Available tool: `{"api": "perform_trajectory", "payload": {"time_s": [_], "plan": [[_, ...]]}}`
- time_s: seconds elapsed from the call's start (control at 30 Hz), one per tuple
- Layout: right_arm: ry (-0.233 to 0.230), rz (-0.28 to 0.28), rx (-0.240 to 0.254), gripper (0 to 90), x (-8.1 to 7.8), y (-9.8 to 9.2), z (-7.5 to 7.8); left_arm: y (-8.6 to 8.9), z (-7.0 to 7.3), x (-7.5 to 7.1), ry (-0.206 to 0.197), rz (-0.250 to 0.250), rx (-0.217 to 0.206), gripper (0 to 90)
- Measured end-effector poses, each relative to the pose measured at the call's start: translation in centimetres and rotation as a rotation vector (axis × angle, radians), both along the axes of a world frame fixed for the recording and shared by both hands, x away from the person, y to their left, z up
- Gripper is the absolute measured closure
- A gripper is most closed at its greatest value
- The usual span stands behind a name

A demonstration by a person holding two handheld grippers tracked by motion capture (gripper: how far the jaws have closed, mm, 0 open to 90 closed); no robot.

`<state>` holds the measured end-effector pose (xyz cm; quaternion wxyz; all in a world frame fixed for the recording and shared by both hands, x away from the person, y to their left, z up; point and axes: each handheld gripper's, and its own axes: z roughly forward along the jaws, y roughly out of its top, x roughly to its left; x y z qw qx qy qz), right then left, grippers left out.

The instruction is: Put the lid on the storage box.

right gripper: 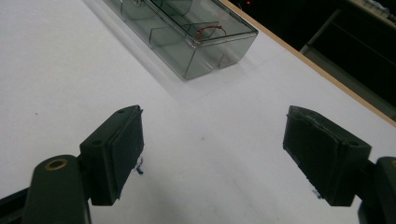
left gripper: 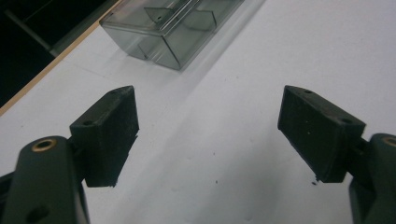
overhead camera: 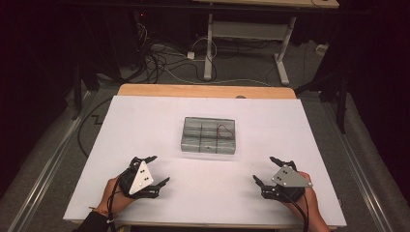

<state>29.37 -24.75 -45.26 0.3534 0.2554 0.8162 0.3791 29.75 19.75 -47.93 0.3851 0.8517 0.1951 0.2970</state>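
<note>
Both tools [overhead camera: 153,169] [overhead camera: 269,170] wide open — empty.

One clear compartment box [overhead camera: 209,135]; one red loop [overhead camera: 223,129]; two hand-held grippers.

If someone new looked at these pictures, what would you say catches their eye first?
Most likely the clear grey plastic compartment box, closed and alone mid-way across the white tabletop, with a thin red loop in its far right compartment. Next, the two hand-held grippers at the near edge: the left gripper and the right gripper, both with black fingers spread wide and holding nothing, angled in toward the box.
</note>
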Motion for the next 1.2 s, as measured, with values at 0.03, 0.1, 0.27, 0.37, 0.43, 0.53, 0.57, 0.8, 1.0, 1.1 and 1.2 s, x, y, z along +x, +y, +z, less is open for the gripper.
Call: {"api": "perform_trajectory", "payload": {"time_s": [0.03,0.1,0.27,0.37,0.43,0.53,0.57,0.8,1.0,1.1,1.2], "plan": [[-0.001,-0.003,0.003,20.9,-0.1,-0.1,-0.1,0.1,-0.1,0.0,0.005,0.003,0.005,20.1],[-0.001,-0.010,0.003,20.9,-0.1,-0.4,-0.2,0.4,-0.3,-0.2,0.012,0.011,0.008,20.1],[0.006,-0.021,0.004,20.9,-0.3,-1.2,-0.6,1.1,-0.7,-0.4,0.028,0.027,0.011,20.1],[0.013,-0.028,0.008,20.9,-0.3,-1.7,-0.9,1.4,-0.9,-0.6,0.035,0.039,0.015,20.1],[0.013,-0.035,0.012,20.9,-0.4,-1.9,-1.1,1.7,-1.0,-0.7,0.042,0.045,0.014,20.1],[0.024,-0.046,0.024,20.9,-0.4,-2.4,-1.4,2.1,-1.2,-0.9,0.054,0.058,0.005,20.1],[0.026,-0.047,0.026,20.9,-0.4,-2.5,-1.5,2.2,-1.2,-0.9,0.057,0.064,-0.004,20.1],[0.044,-0.062,0.038,20.9,-0.6,-3.2,-2.1,2.5,-1.2,-1.5,0.060,0.076,-0.024,20.1],[0.028,-0.061,0.073,20.9,-0.7,-3.5,-1.9,2.6,-1.0,-1.7,0.057,0.082,-0.022,20.1],[0.005,-0.054,0.095,20.9,-0.9,-3.5,-1.8,2.7,-0.8,-1.7,0.052,0.084,-0.041,20.1],[-0.003,-0.053,0.094,20.9,-1.1,-3.5,-1.6,2.7,-0.9,-1.7,0.053,0.080,-0.033,20.1]]}}
